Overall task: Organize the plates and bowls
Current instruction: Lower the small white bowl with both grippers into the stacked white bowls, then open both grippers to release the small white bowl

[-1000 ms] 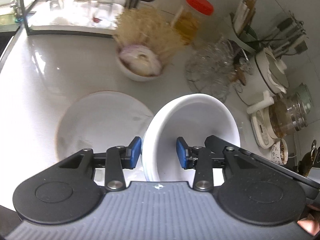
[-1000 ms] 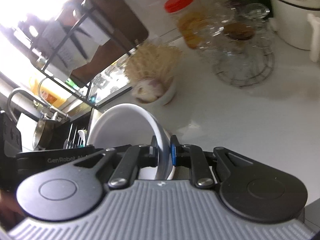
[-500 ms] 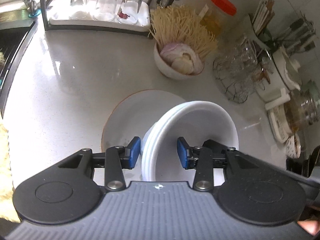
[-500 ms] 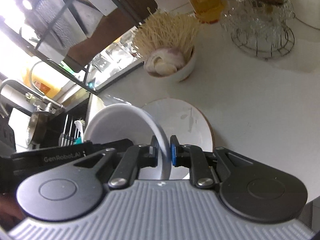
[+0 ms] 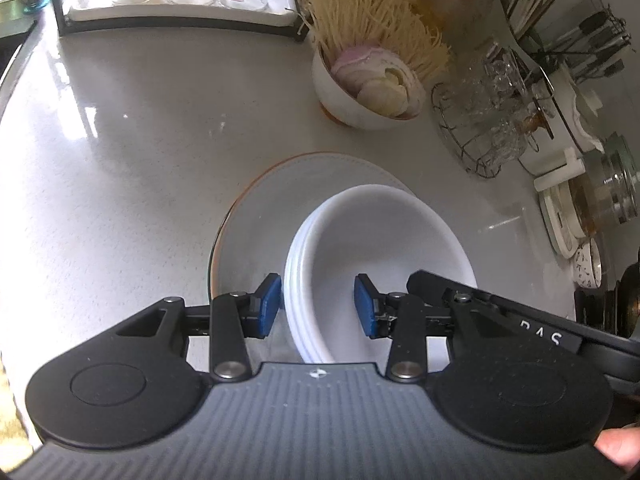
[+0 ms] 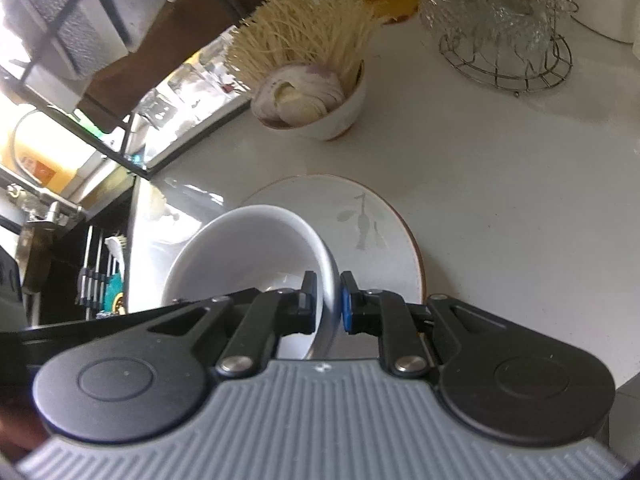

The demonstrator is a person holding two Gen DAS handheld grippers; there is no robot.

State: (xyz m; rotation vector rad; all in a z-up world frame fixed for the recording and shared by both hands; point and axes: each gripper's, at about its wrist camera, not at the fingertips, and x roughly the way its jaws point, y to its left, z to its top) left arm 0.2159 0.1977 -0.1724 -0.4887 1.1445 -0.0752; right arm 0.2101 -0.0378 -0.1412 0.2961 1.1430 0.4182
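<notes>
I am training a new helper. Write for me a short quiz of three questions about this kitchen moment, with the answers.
1. True or false: the right gripper has its jaws shut on the rim of the stacked white bowls.
2. Which thing lies on the counter under the bowls? A) a flat plate B) a wooden board C) a folded towel
3. Fill in: the jar at the back has a ___ lid.

Key: 1 true; 2 A; 3 red.

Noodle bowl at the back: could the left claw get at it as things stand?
Probably not: the left claw is closed on the stacked white bowls, though bare counter lies before the noodle bowl.
</notes>
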